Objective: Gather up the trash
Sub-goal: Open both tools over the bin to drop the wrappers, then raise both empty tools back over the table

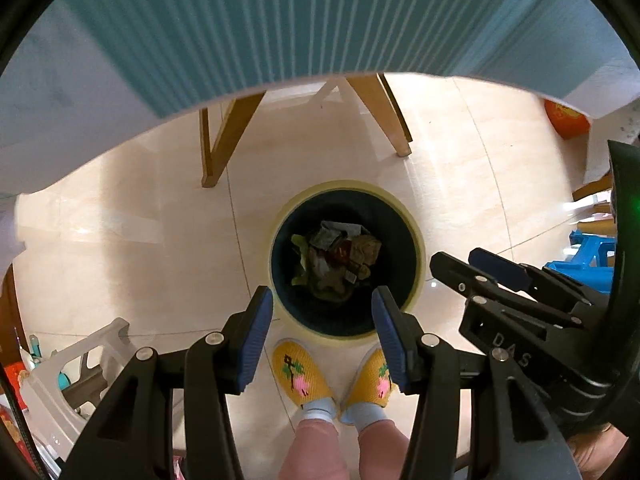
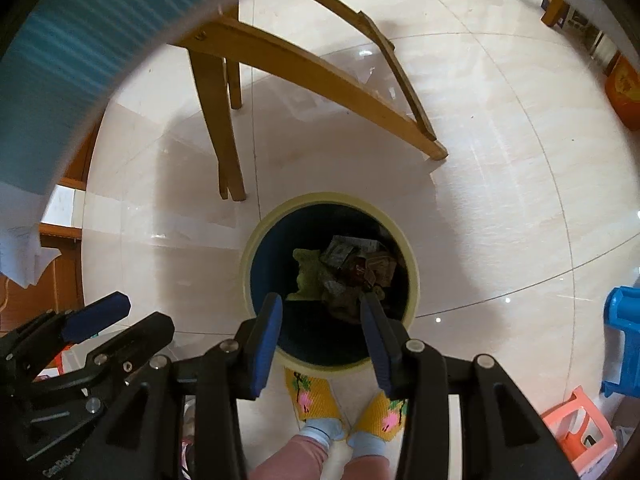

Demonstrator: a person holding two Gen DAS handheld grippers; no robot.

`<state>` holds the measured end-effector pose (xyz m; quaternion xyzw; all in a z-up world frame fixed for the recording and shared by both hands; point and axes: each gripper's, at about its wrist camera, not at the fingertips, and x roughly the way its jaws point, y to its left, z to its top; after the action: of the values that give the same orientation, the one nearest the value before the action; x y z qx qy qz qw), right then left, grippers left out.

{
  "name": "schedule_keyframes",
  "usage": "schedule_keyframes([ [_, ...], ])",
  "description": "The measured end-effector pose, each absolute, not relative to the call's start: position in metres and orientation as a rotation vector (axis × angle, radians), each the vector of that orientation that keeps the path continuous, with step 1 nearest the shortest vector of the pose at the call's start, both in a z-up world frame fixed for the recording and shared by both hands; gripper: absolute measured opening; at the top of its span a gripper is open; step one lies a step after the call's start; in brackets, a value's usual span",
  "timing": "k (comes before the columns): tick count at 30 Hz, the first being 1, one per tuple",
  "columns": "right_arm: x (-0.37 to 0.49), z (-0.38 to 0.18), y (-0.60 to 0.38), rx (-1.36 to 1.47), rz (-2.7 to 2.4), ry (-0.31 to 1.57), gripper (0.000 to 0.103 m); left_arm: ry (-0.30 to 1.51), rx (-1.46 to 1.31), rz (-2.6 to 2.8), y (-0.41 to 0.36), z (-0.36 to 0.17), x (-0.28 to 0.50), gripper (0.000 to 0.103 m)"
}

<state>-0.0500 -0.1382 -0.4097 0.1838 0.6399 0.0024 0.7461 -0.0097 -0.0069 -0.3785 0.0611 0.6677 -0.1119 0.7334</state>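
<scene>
Nearest, the person's yellow slippers (image 1: 302,374) stand on the pale tiled floor (image 1: 160,220), toes just beside the near rim of the trash bin (image 1: 416,240). Both grippers point down over it: the left gripper (image 1: 322,314) has its jaws spread wide with nothing between them, and the right gripper (image 2: 320,320), just to its right, is likewise spread and empty. The trash (image 2: 344,268), crumpled wrappers and green scraps, lies at the bottom of the dark, yellow-rimmed bin. Beyond it stand wooden legs (image 2: 224,120) under the teal ribbed worktop (image 1: 280,20). A blue stool (image 2: 624,340) sits at far right.
</scene>
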Motion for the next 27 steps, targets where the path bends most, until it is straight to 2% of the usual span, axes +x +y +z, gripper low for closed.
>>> schedule_keyframes([
  [5, -0.066, -0.375, -0.139, 0.404, -0.014, 1.4, 0.041, 1.458, 0.135, -0.272, -0.001, -0.335, -0.027, 0.05],
  [13, -0.094, -0.289, -0.141, 0.438, -0.025, 1.362, 0.041, 1.361, 0.168, -0.364, 0.005, -0.225, -0.051, 0.05],
  [19, -0.102, -0.209, -0.142, 0.443, -0.012, 1.278, 0.041, 1.231, 0.149, -0.393, 0.014, -0.134, -0.051, 0.05],
  [27, -0.097, -0.102, -0.146, 0.417, -0.023, 1.096, 0.041, 1.074, 0.06, -0.408, 0.023, -0.047, -0.034, 0.05],
])
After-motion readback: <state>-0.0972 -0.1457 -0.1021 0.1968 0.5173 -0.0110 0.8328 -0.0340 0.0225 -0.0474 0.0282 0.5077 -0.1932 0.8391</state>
